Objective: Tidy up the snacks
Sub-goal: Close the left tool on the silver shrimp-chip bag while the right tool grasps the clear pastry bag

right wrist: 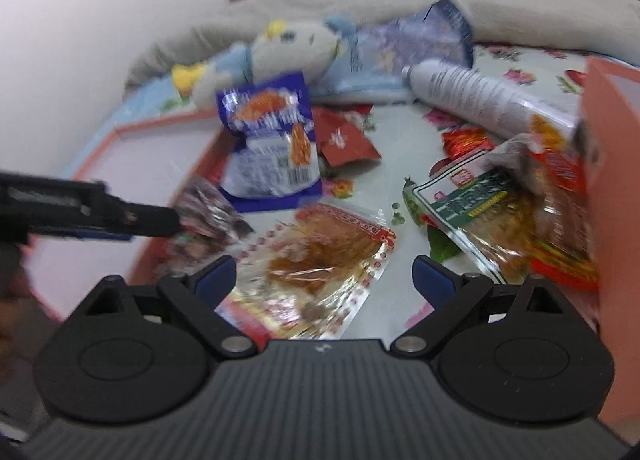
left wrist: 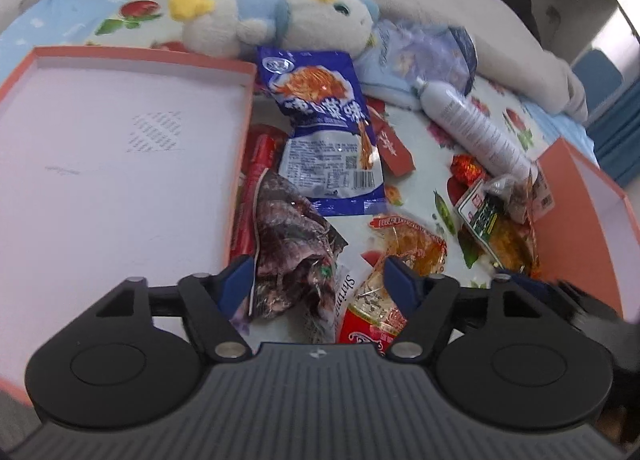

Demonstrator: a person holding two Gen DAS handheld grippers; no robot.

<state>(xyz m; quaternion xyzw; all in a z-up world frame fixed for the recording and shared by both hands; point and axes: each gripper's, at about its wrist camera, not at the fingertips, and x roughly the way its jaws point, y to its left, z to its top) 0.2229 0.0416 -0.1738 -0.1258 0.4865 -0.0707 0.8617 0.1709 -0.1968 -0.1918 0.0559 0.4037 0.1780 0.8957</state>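
Crumpled dark foil packet between left gripper jaws, unpinched.

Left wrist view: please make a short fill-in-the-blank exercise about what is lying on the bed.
1. The open box left of the snacks has an orange rim and a ____ inside.
2. The plush toy has ____ tufts on its head.
3. The white bottle is lying on its ____.
4. The packet with a barcode is mostly ____.

Missing words: white; yellow; side; blue
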